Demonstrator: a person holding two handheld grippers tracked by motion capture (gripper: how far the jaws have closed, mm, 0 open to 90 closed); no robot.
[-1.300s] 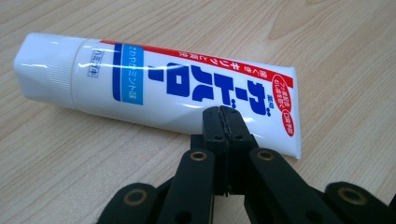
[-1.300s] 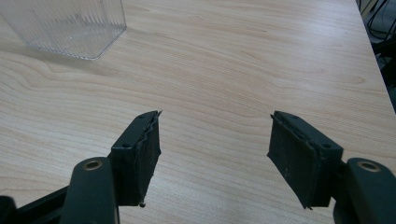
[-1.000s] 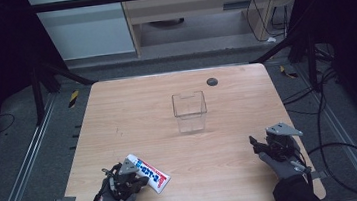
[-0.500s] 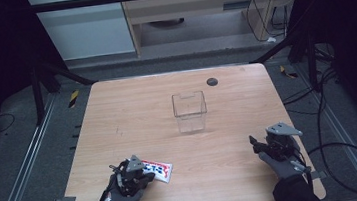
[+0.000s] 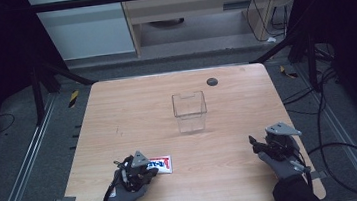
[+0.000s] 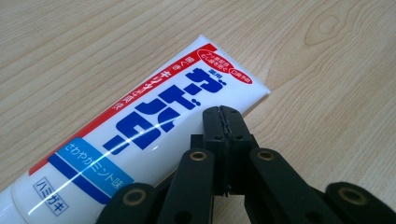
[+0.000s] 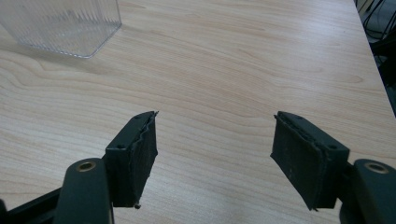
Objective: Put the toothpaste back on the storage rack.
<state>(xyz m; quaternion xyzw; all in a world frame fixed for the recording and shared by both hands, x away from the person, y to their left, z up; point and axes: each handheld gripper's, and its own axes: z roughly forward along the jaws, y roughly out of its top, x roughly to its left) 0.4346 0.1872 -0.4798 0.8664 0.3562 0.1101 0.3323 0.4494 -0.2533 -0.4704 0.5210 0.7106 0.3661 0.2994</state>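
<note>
The left claw (image 6: 223, 114) has its jaws pressed together with nothing between them. Its tips sit over the near edge of the one white toothpaste tube with blue and red lettering (image 6: 140, 126), which lies flat on the pale wooden table (image 5: 132, 110) and stretches off to that claw's left. The right claw (image 7: 215, 135) has just been opening and stands wide and empty. The single clear plastic box (image 7: 60, 23) is ahead of it to its left, and one small dark disc (image 5: 212, 82) lies beyond.

This looks like lining up a pick. The next move would be to part the left jaws, straddle the tube and close.
</note>
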